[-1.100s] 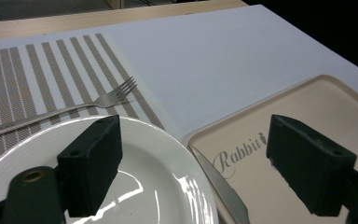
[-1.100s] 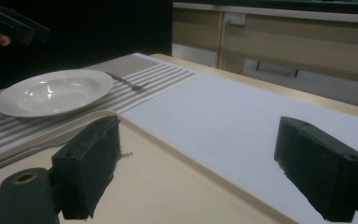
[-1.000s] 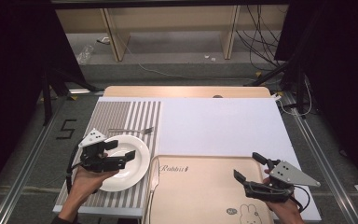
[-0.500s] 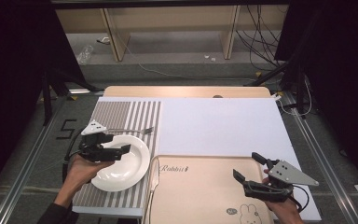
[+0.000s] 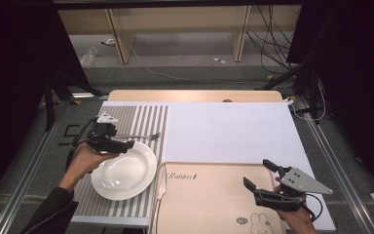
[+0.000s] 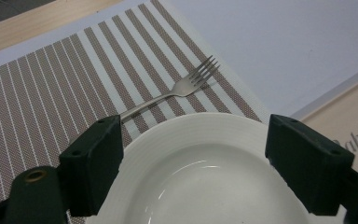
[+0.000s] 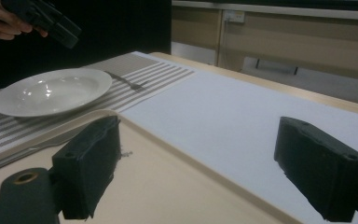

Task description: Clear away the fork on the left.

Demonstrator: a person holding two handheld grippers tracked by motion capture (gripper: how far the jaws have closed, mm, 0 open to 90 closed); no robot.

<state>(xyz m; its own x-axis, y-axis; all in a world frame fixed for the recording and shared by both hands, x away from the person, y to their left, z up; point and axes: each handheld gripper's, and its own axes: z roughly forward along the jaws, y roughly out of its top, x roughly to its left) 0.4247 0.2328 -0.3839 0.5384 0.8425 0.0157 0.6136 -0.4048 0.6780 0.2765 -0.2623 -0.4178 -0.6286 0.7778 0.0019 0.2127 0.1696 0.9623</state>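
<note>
High view, near edge first: right gripper (image 5: 261,184) held over the beige tray (image 5: 209,204), jaws spread wide, nothing between them. Tray bare apart from its printed rabbit and lettering. Spoon or similar utensil (image 5: 159,183) lying just left of the tray's edge, type not certain. Left gripper (image 5: 121,145) hovering at the far left rim of the white plate (image 5: 124,171), jaws wide apart and empty. Plate resting on the striped placemat (image 5: 141,117), nothing in its bowl but glare. Fork (image 5: 139,137) flat on the placemat just beyond the plate, tines toward the white sheet (image 5: 229,131), apart from the plate rim as far as could be told.

Left gripper view confirmed: plate (image 6: 200,172) seen between the open jaws, fork (image 6: 177,88) beyond the rim, untouched.

Judged early stage: plate apparently placed on the mat, fork not yet gripped, left gripper seemingly lined up toward it. Remaining, at a guess: close on fork handle, lift, set in place.
</note>
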